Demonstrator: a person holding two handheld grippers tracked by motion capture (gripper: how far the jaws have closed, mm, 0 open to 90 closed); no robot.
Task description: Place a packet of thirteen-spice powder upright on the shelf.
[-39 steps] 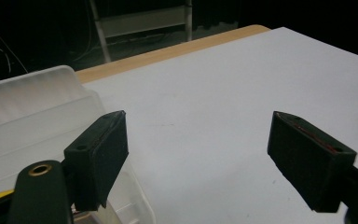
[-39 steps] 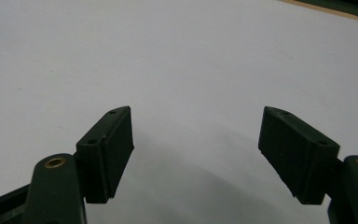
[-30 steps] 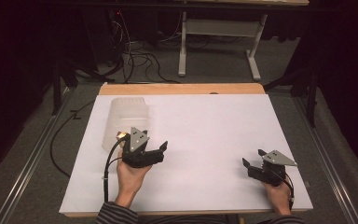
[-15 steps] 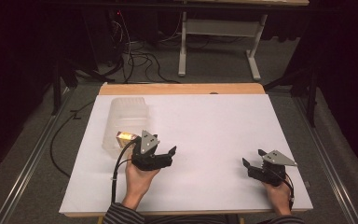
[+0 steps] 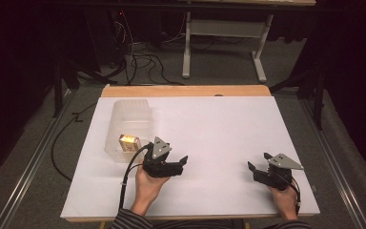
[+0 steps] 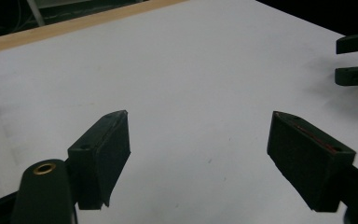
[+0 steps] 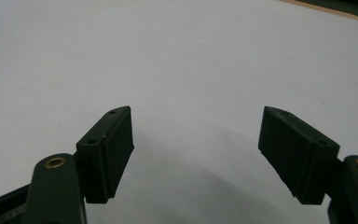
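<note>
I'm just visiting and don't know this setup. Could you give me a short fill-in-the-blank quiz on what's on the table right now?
1. The small yellow box lies inside the clear plastic ____.
2. Both the left hand-held gripper and the right hand-held gripper have their jaws ____.
3. Between its jaws, the left hand-held gripper holds ____.
4. The table has a ____ top.

Missing words: container; open; nothing; white

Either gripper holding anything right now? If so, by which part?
Nothing is held. The left gripper and right gripper both stand open over the bare white table. The small box sits in the clear container, untouched.
</note>
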